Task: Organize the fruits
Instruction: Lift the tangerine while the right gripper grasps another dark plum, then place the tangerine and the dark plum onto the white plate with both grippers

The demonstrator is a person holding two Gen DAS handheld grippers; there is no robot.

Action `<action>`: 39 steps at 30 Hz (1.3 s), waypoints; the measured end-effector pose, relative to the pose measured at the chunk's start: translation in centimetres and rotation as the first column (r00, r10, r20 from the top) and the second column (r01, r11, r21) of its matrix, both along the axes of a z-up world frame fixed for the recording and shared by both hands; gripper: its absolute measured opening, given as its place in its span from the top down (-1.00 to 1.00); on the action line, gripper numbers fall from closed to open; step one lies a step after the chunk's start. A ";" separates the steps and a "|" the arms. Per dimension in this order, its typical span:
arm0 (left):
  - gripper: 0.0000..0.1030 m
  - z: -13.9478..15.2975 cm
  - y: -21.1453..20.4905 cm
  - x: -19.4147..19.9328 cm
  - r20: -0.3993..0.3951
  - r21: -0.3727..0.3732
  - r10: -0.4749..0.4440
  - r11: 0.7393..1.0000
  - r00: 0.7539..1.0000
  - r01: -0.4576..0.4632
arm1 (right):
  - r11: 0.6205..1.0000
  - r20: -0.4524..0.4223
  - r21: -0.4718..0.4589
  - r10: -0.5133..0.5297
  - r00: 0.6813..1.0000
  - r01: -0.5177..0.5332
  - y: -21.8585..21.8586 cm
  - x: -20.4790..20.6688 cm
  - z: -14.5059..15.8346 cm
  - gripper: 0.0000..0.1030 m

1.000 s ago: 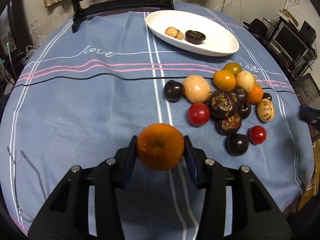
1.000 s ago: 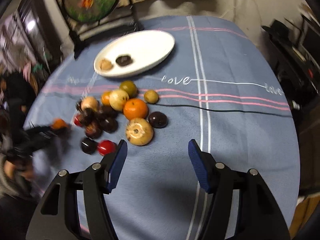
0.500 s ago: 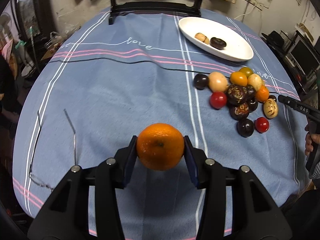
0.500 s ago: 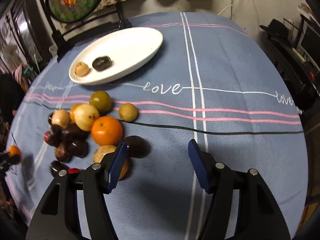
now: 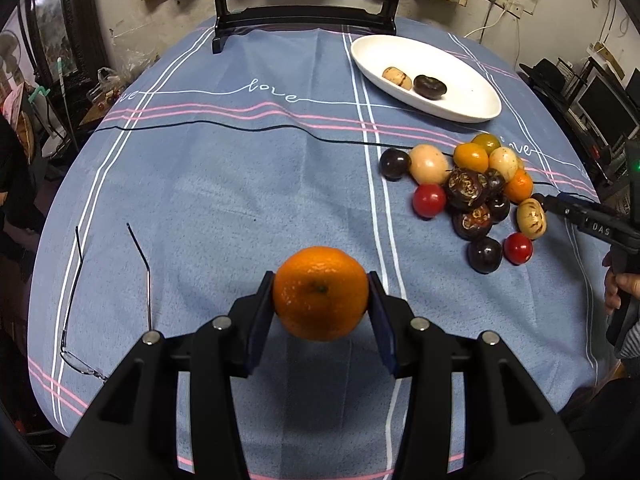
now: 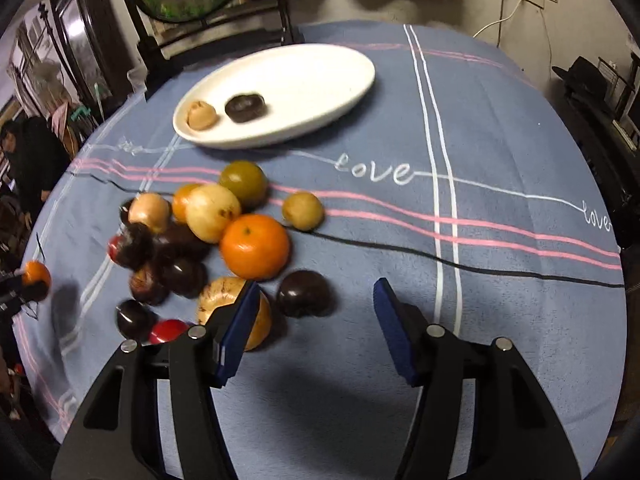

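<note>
Two pairs of tongs at work above a blue striped tablecloth (image 5: 240,184). Left gripper (image 5: 320,312): pinching a round orange mandarin (image 5: 320,292), aloft, well apart from the white oval ceramic plate (image 5: 472,110). Right gripper (image 6: 316,328): spread, just been narrowing, nothing between yet, hovering beside a dark glossy round fruit (image 6: 304,292) at the edge of the mixed fruit pile (image 6: 192,240). Risks: nudging of neighbours, likely sending round fruit rolling across the cloth; possible slipping of the mandarin from smooth pads during the carry.

**Orange in my left claw, the rest heaped by the plate**

I hold a round orange (image 5: 320,293) above the cloth. Mixed dark, red, yellow and tan fruits (image 6: 208,236) lie clustered near the white plate (image 6: 320,76), which holds one tan and one dark fruit.
</note>
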State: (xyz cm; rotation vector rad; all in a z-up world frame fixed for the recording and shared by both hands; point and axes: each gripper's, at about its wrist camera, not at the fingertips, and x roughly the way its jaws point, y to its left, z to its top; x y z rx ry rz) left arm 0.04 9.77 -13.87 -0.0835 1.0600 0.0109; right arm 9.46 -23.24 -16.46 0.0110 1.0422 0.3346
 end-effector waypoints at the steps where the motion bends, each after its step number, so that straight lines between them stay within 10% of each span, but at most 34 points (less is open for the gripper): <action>1: 0.12 0.0 0.0 0.1 0.000 0.000 0.000 1.000 1.000 0.000 | 1.000 -0.006 0.012 -0.005 1.000 0.005 -0.2 0.0 -0.2 0.05; 22: 0.11 -0.8 -0.4 0.5 -0.022 -0.021 -0.007 1.000 1.000 0.007 | 0.998 -0.016 0.057 0.017 1.000 -0.016 0.2 -0.5 -1.0 0.41; 39: 0.11 3.7 -5.7 7.7 0.078 -0.027 -0.172 0.984 0.982 0.175 | 0.993 0.180 0.090 0.057 0.982 -0.074 1.0 -3.3 8.9 0.41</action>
